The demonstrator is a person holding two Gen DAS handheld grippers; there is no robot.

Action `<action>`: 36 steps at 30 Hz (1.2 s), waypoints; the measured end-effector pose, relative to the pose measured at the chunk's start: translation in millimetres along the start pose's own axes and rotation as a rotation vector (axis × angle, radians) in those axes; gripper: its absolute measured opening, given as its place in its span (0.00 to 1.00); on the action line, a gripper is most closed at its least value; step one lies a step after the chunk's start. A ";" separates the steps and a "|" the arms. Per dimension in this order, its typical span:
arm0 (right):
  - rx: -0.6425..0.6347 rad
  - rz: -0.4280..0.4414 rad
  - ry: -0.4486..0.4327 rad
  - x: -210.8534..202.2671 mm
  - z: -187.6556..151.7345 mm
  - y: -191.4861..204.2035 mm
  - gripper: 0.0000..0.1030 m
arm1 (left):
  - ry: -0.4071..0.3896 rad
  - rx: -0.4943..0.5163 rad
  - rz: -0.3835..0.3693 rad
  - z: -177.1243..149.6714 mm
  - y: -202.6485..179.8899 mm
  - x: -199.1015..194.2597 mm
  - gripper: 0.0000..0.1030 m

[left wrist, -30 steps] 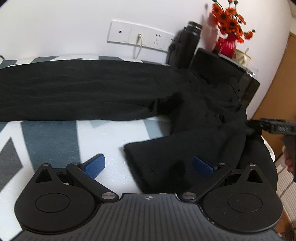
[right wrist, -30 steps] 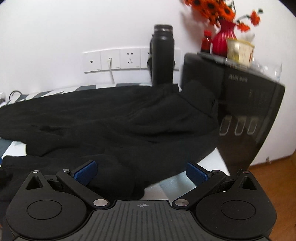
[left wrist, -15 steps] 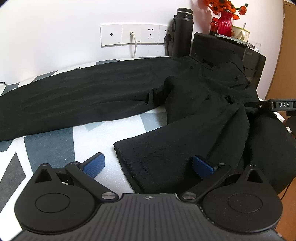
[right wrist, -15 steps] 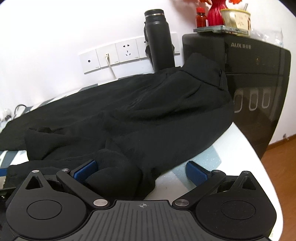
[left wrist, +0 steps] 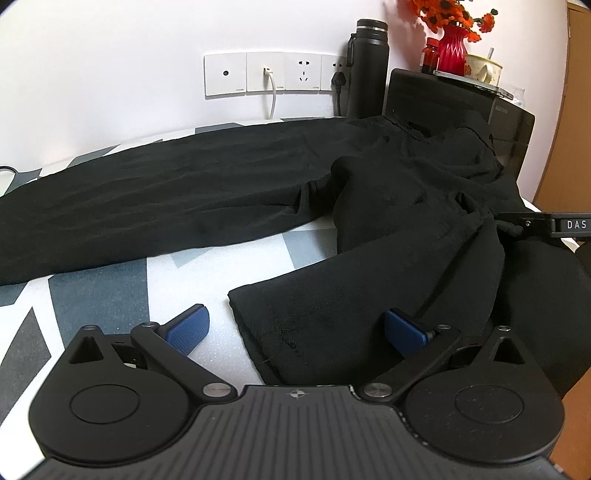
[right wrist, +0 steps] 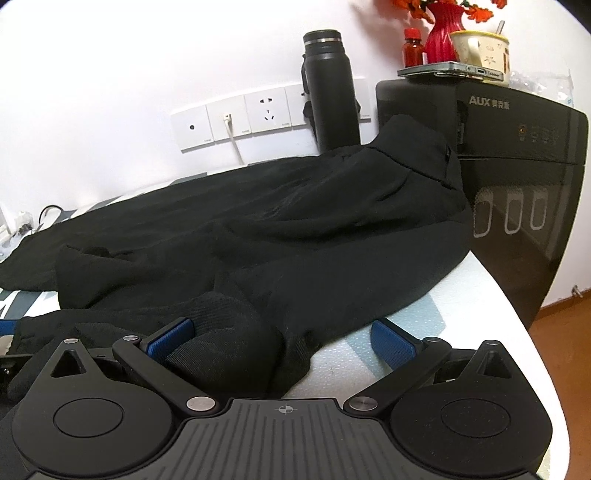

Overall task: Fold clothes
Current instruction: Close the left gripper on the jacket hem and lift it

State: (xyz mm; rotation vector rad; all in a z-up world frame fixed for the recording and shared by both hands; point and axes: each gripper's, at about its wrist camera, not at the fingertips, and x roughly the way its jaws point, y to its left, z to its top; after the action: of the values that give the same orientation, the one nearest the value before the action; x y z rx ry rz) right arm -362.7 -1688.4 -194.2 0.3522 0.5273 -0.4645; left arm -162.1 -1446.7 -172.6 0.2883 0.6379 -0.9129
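Black trousers (left wrist: pixel 221 192) spread across the patterned counter (left wrist: pixel 103 295), left hand-held gripper (left wrist: pixel 295 328) low and level, jaws wide around the near leg's hem (left wrist: pixel 266 325), right hand-held gripper (right wrist: pixel 282 341) low, jaws wide over bunched fabric (right wrist: pixel 229 332) at the counter's edge.

The far left end of the black fabric trousers (left wrist: pixel 155 195) is cut off by the left edge of the left wrist view. Much of the white table with grey-blue geometric print (left wrist: pixel 96 295) is covered by the cloth. The lower part of the tall black metal flask (right wrist: pixel 330 92) is hidden behind the waistband in the right wrist view. The orange flowers in the red ribbed vase (right wrist: pixel 443 29) are cropped by the top edge. The small print under the white wall sockets (left wrist: pixel 266 75) cannot be read. Only a black bar lettered "DAS" (left wrist: pixel 546 223) of the right gripper is seen, cut by the right edge.
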 end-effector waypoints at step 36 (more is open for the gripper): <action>0.301 -0.006 -0.084 -37.4 58.6 16.6 0.99 | -0.620 -0.340 0.296 27.9 210.8 -216.7 0.14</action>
State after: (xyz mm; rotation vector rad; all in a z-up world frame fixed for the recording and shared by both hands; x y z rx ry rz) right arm -359.6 -1687.5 -122.8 0.6165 0.3769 -0.5632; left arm -77.7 -1196.8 -22.3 -0.2028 0.1586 -0.5495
